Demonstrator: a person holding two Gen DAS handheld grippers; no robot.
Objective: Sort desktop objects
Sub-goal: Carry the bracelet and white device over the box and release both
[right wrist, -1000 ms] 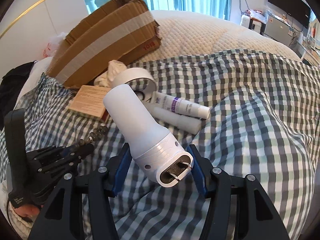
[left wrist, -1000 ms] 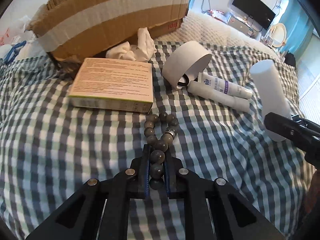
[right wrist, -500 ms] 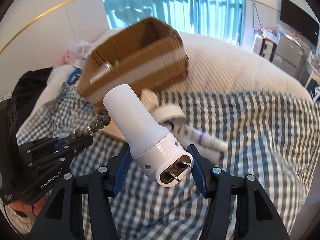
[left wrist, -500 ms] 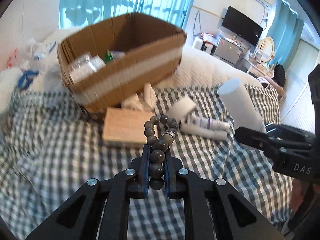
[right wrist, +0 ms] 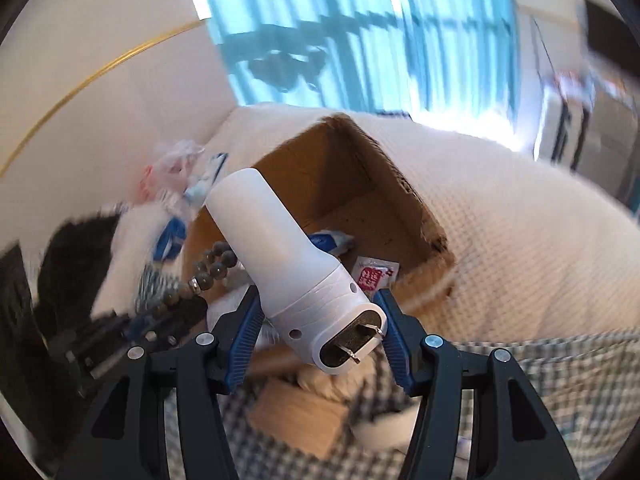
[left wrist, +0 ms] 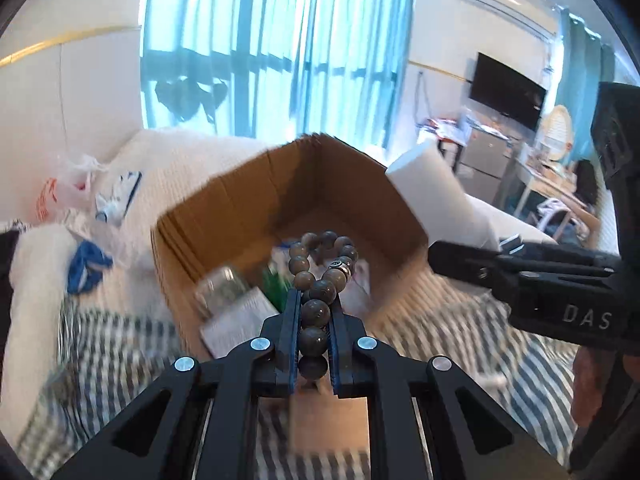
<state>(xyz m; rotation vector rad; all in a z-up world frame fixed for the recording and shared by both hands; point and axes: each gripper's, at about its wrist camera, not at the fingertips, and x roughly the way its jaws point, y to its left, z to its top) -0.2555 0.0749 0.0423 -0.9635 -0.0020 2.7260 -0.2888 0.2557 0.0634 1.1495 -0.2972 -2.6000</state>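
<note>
Plug prongs (right wrist: 362,344) seen rightward only, box (left wrist: 224,216) contents blurry, perhaps bottle

Blurred box contents (left wrist: 228,300), checked bedcover (left wrist: 100,344)

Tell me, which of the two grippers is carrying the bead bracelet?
The left gripper: its jaws pinch the bead bracelet, while the right gripper holds a white plug-in device.

The left wrist view looks forward and down along its fingers (left wrist: 291,328) from close above the bed (left wrist: 460,316), facing the open cardboard box (left wrist: 240,216) with the window (left wrist: 280,40) far behind. The right wrist view looks the same way from further right, equally near. Both share the box (right wrist: 360,168), the window (right wrist: 360,28) and each other's gripper.
</note>
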